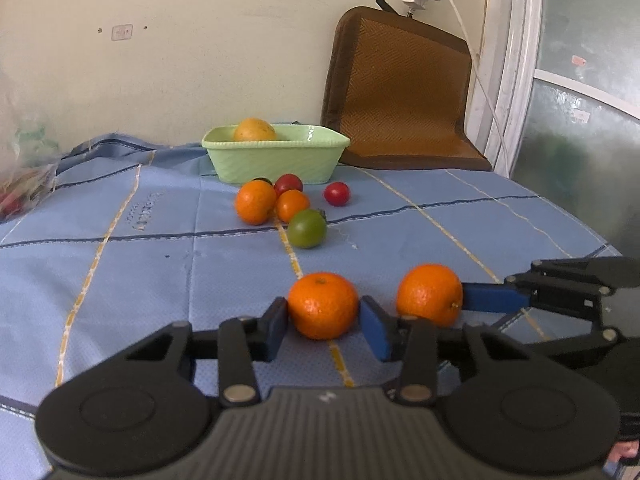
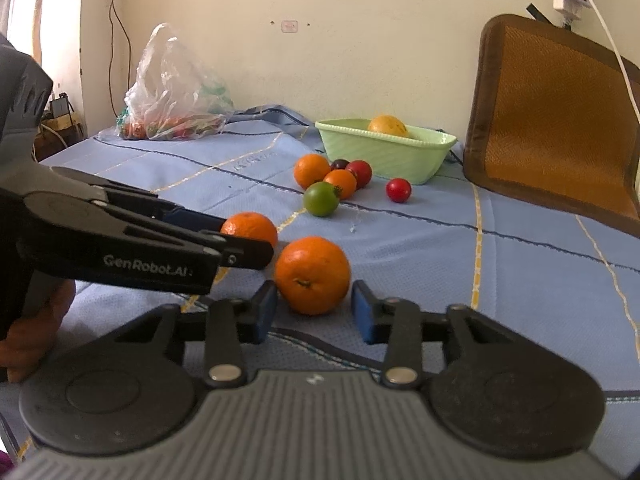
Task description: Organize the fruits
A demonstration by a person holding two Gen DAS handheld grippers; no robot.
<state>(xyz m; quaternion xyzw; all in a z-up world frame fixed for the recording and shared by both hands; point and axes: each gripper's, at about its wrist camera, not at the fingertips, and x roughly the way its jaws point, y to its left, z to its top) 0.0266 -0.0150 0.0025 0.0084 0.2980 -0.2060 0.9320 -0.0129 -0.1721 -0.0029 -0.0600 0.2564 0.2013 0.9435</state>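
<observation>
In the left wrist view my left gripper (image 1: 323, 320) is open around an orange (image 1: 322, 305) on the blue cloth; its pads flank the fruit closely. A second orange (image 1: 429, 294) lies to its right, with the right gripper's blue finger beside it. In the right wrist view my right gripper (image 2: 313, 312) is open around that second orange (image 2: 312, 275), with gaps on both sides. The first orange (image 2: 250, 229) sits by the left gripper's fingers. A green basket (image 1: 275, 153) (image 2: 384, 148) at the back holds a yellowish fruit (image 1: 255, 129).
In front of the basket lie two smaller oranges (image 1: 255, 202), a green tomato (image 1: 307, 228) and red tomatoes (image 1: 337, 194). A brown woven mat (image 1: 400, 92) leans on the wall at right. A plastic bag of produce (image 2: 172, 92) sits at back left.
</observation>
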